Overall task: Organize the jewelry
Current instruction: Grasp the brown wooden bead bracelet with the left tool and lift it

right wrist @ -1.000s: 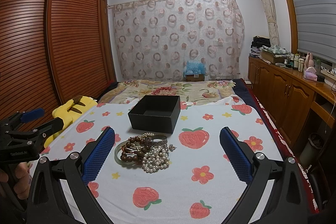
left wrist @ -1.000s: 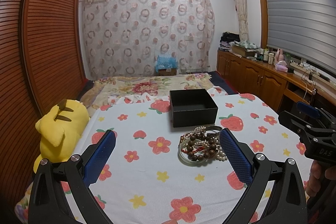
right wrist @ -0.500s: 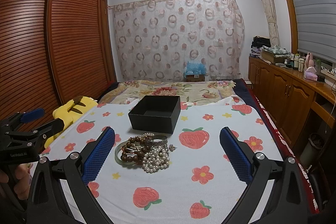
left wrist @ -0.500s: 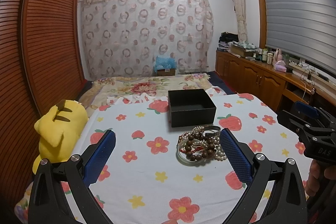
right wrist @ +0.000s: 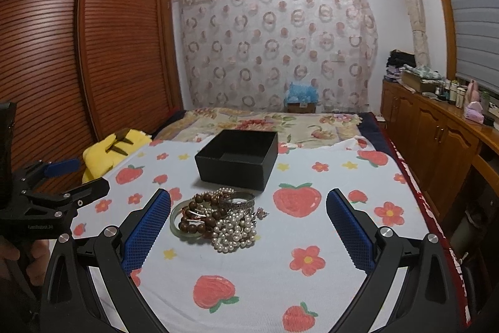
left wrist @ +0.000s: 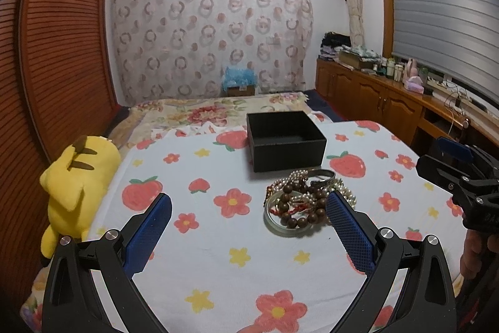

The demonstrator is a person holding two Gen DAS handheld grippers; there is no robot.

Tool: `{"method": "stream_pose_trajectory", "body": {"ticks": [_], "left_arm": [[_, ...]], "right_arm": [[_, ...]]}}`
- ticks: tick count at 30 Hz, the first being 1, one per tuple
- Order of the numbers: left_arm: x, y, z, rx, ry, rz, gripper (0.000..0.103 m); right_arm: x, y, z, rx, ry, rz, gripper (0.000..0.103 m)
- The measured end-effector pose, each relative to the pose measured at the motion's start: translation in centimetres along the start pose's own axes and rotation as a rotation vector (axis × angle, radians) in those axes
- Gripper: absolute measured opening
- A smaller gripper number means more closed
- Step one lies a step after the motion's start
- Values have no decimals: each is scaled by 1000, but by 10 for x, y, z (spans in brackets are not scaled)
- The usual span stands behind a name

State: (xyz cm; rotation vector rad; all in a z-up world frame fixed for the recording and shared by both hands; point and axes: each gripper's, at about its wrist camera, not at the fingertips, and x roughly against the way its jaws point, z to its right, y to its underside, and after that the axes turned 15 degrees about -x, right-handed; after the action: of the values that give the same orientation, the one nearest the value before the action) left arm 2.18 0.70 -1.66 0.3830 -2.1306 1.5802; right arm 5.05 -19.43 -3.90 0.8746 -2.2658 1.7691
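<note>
Jewelry pile (right wrist: 218,217) sits on the strawberry-and-flower sheet (right wrist: 312,286), just in front of the black box (right wrist: 238,158); box is open-topped, upright, nothing visible inside from either view; pile close to the box's near wall, can't tell if touching. Pile contents: brown wooden bead bracelet (right wrist: 195,220) lying over a pale green bangle (right wrist: 174,223); white pearl strands (right wrist: 234,231) on the right side; metal bangle (right wrist: 240,198) at the back, nearest the box; all tangled and overlapping.

Left gripper (left wrist: 249,223): jaws wide apart, holding nothing, above the sheet; its right finger (left wrist: 349,231) overlaps the pile's right edge in the left wrist view; contact unclear. Right gripper (right wrist: 248,228): jaws wide apart, holding nothing; pile lies between its fingers, nearer the left finger (right wrist: 146,231).

Yellow plush toy (left wrist: 78,177) at the sheet's left edge, against the slatted wooden wardrobe (right wrist: 62,52); floral quilt (right wrist: 280,122) beyond the box; patterned curtain (right wrist: 274,46) on the far wall; wooden cabinets (right wrist: 430,133) along the right.
</note>
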Motion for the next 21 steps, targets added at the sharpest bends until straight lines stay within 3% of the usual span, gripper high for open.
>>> {"method": "stream_pose_trajectory", "body": {"ticks": [9,21], "left_arm": [[-41,18,-8,-10,45,-70,96],[-81,22,-12,-22,99,-141,96]], "right_arm": [[-67,7,14,15,-51,-190,77],[-146,-16,32,-61,-87,-410,44]]}}
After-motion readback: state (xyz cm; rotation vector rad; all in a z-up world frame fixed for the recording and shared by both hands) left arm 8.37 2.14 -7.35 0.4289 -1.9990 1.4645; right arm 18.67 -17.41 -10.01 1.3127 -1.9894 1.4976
